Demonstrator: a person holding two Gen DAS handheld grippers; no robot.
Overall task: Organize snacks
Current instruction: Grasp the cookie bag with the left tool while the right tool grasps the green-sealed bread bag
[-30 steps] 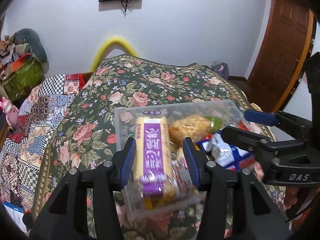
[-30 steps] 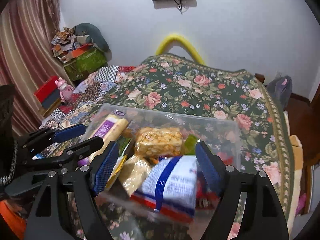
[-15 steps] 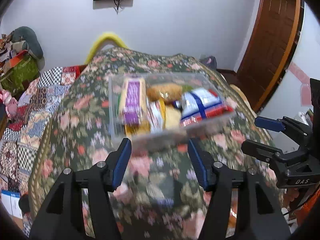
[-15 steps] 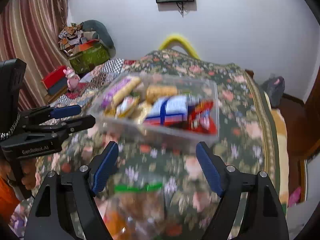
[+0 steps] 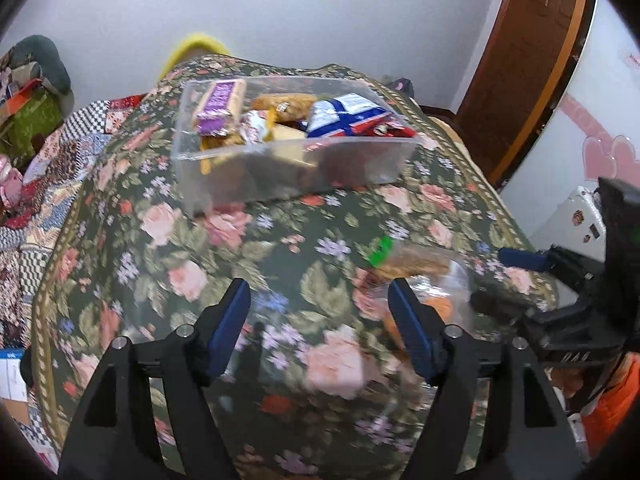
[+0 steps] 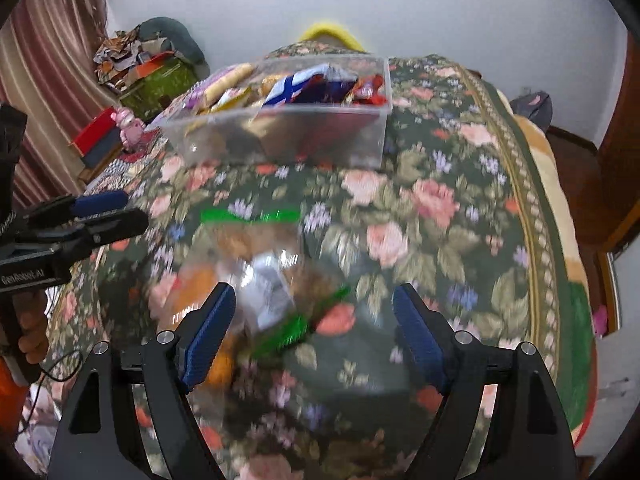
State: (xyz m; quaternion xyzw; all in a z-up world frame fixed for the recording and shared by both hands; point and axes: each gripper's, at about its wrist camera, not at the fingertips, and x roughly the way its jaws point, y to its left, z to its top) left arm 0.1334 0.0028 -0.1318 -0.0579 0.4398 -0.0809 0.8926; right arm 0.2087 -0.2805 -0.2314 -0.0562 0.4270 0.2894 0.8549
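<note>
A clear plastic bin full of snack packs sits on the floral bedspread, far from both grippers; it also shows in the right wrist view. It holds a purple-labelled biscuit pack and a blue-and-white pack. Clear zip bags with green seals, holding blurred snacks, lie on the cloth near the front; they also show in the left wrist view. My left gripper is open and empty over bare cloth. My right gripper is open and empty just above the zip bags.
The floral bedspread covers the whole surface and drops off at its edges. A patchwork quilt lies to the left, with clutter and a green box beyond. A wooden door stands at the right.
Both grippers have pulled back and up from the bin, which now sits far ahead. The zip bags have come into view near the front under the right gripper.
</note>
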